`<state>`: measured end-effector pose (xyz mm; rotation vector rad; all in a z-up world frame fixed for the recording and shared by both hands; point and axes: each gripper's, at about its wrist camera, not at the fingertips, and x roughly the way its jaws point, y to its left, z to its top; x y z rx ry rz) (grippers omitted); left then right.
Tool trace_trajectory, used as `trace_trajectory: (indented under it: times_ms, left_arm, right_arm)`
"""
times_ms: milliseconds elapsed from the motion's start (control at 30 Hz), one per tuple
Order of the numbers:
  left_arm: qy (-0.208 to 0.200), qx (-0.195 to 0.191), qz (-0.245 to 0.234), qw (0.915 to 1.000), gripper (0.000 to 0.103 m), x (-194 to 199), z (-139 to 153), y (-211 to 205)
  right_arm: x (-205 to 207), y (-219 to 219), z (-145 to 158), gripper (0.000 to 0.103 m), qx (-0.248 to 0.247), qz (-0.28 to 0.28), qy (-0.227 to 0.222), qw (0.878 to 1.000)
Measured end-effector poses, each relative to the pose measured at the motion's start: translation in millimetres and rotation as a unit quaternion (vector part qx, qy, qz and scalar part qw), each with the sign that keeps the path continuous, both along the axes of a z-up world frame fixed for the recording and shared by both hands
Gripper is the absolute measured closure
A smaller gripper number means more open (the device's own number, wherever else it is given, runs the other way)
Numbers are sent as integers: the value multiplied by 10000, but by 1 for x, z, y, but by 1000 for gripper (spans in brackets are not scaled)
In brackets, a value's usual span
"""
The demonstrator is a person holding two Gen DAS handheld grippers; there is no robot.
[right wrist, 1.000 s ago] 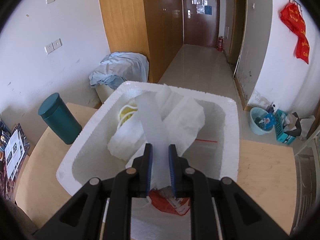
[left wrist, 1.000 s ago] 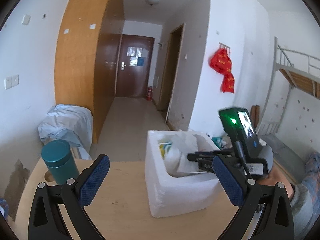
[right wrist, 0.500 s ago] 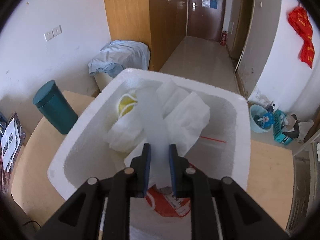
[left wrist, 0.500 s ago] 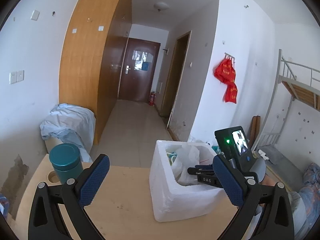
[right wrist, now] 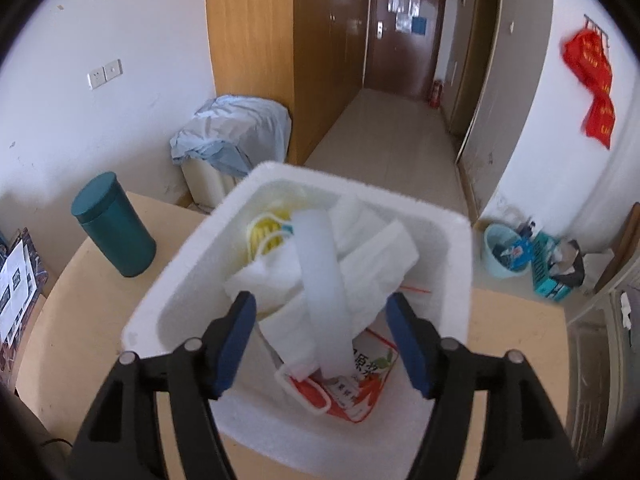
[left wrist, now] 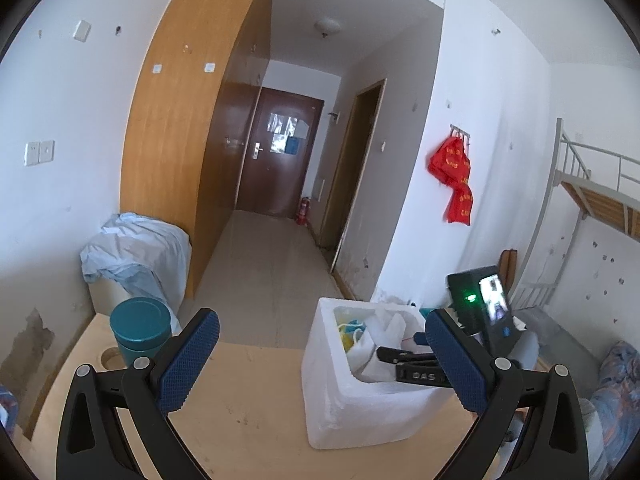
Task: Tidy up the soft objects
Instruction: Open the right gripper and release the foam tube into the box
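The step in hand seems to be the release: the right gripper [right wrist: 320,340] stands over the near side of the white foam box [right wrist: 456,232] with its jaws spread wide, and the pale strip [right wrist: 320,280] between them is touching neither pad, so it is let go. The strip lies inside the box, on top of a heap of white soft sheets [right wrist: 360,248], and its near end hangs over a red and white bag [right wrist: 352,388] at the near wall of the box. It looks thin, limp and half transparent, and it bends over the heap; I judge it will slide or fold easily. Yellow loops [right wrist: 266,232] show at the far left corner of the box. The left gripper [left wrist: 320,364] is also wide open and holds nothing, well to the left of the box, above the table [left wrist: 248,420]. The next move probably calls for lifting the right gripper straight up out of the box, without catching the strip.
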<state>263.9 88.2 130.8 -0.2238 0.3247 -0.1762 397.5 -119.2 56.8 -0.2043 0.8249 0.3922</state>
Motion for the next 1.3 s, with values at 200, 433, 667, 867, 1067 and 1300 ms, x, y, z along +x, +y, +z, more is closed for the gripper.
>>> trace_trajectory:
  times_ms: [200, 433, 667, 867, 1067, 1300]
  left_arm:
    - [18, -9, -46, 10000, 0, -1, 0, 0]
    - [6, -53, -67, 10000, 0, 0, 0, 4]
    - [39, 13, -89, 10000, 0, -1, -3, -1]
    - [40, -1, -132, 9999, 0, -2, -2, -2]
    - [39, -21, -179, 9998, 0, -4, 0, 0]
    - [-11, -23, -263, 9997, 0, -9, 4, -1]
  right_arm:
    - [17, 10, -7, 32, -67, -10, 31, 10000]
    - [41, 16, -46, 69, -72, -51, 688, 9976]
    - [45, 22, -46, 69, -178, -11, 901, 9958]
    - [24, 6, -24, 60, 278, 37, 503, 9983]
    - [-13, -18, 6, 29, 978, -60, -128, 9951]
    - [-32, -25, 19, 29, 1318, -36, -377, 9906]
